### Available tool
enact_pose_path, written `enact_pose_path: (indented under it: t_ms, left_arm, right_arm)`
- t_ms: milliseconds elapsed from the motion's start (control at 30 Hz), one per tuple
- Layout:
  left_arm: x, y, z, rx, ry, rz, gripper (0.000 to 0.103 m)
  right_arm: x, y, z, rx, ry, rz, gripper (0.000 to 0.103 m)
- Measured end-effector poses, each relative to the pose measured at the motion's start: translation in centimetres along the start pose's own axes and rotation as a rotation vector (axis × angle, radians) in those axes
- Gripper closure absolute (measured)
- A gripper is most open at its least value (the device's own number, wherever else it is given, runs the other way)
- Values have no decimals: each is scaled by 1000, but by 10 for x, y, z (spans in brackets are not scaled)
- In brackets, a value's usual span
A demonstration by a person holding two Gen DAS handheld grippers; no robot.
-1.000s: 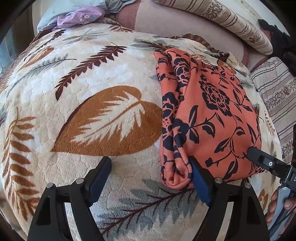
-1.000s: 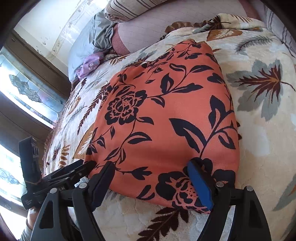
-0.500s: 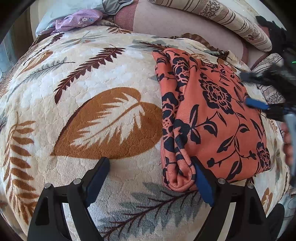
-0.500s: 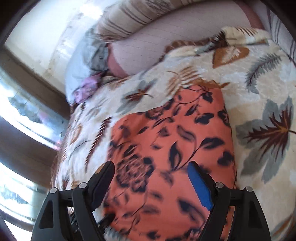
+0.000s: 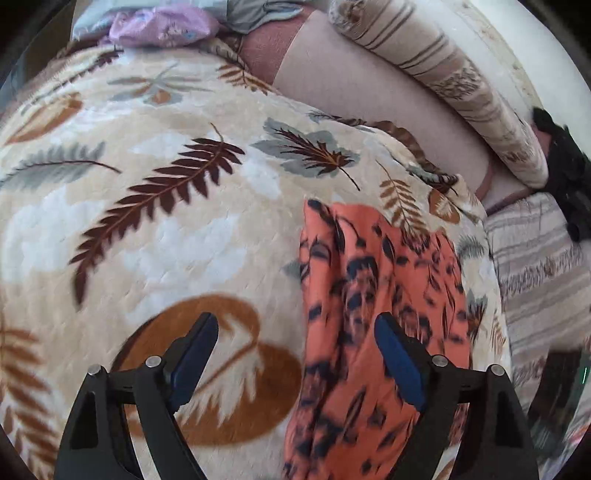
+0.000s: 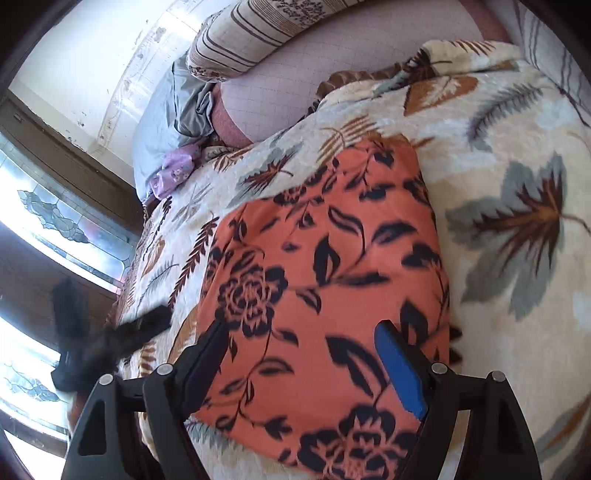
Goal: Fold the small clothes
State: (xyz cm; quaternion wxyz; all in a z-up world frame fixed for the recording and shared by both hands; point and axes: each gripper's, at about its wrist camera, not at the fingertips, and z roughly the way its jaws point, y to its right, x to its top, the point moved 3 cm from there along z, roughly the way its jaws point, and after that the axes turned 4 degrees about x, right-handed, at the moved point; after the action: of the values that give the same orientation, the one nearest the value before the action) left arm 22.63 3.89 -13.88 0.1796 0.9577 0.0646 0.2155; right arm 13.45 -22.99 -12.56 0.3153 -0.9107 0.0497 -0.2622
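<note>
A folded orange garment with a dark floral print [image 5: 376,325] lies on a cream leaf-patterned blanket [image 5: 166,229]. It fills the middle of the right wrist view [image 6: 321,288]. My left gripper [image 5: 295,350] is open and empty, held above the garment's left folded edge. My right gripper [image 6: 301,358] is open and empty, held above the garment's near end. The left gripper also shows blurred at the left of the right wrist view [image 6: 103,336].
A striped bolster [image 5: 443,81] and a pink mattress edge [image 5: 369,96] lie at the back. A lilac garment [image 5: 162,22] and grey-blue cloth [image 6: 166,122] sit at the far corner. A stained-glass window [image 6: 55,229] is on the left. A striped pillow [image 5: 539,266] lies to the right.
Both grippers have lifted off the folded garment and pulled back. The left gripper has risen and tilted toward the headboard. The garment stays folded on the blanket.
</note>
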Motion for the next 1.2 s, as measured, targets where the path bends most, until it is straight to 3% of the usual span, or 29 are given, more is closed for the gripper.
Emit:
enact_pose_path:
  t_ms: [33, 100, 133, 200, 300, 433, 600, 633, 700, 767, 833, 900, 967, 1100, 1200]
  left_arm:
    - [9, 2, 11, -15, -10, -30, 19]
    - [22, 5, 42, -17, -89, -69, 40]
    - [25, 5, 56, -18, -133, -94, 44]
    - [31, 4, 67, -15, -135, -147, 45]
    - [37, 14, 62, 20, -110, -96, 47]
    - [30, 17, 50, 29, -77, -78, 47]
    - [17, 30, 6, 81, 46, 33, 46]
    - [11, 33, -6, 82, 72, 51, 43]
    - [-8, 39, -28, 90, 117, 76, 28]
    - [-32, 42, -46, 87, 151, 117, 28]
    - [-58, 39, -48, 135, 135, 168, 28]
    - [-77, 33, -26, 196, 34, 204, 28]
    - [-88, 22, -19, 211, -32, 165, 28]
    - [-96, 29, -57, 203, 88, 156, 28]
    - [-109, 41, -77, 188, 116, 193, 27]
  right_arm:
    - [-5, -1, 2, -8, -9, -21, 19]
    - [-15, 0, 3, -14, -12, -46, 19]
    - [-18, 1, 4, -9, -12, -46, 19]
    - [-23, 3, 5, 9, -6, -38, 19]
    - [-24, 9, 3, 39, 9, -16, 19]
    - [-27, 9, 3, 44, 14, -23, 19]
    - [-24, 9, 2, 38, 6, 1, 19]
    - [-25, 8, 1, 30, 1, 9, 19]
    - [-28, 4, -2, 9, -13, 18, 19]
    - [-35, -2, -9, 12, -6, 8, 19]
    - [-44, -4, -15, 11, 6, -1, 19]
    - [-55, 1, -15, -3, -11, 26, 19]
    - [-63, 2, -22, -7, -12, 49, 19]
    - [-79, -7, -49, -13, 34, 44, 19]
    - [-103, -6, -52, -50, 17, 56, 18]
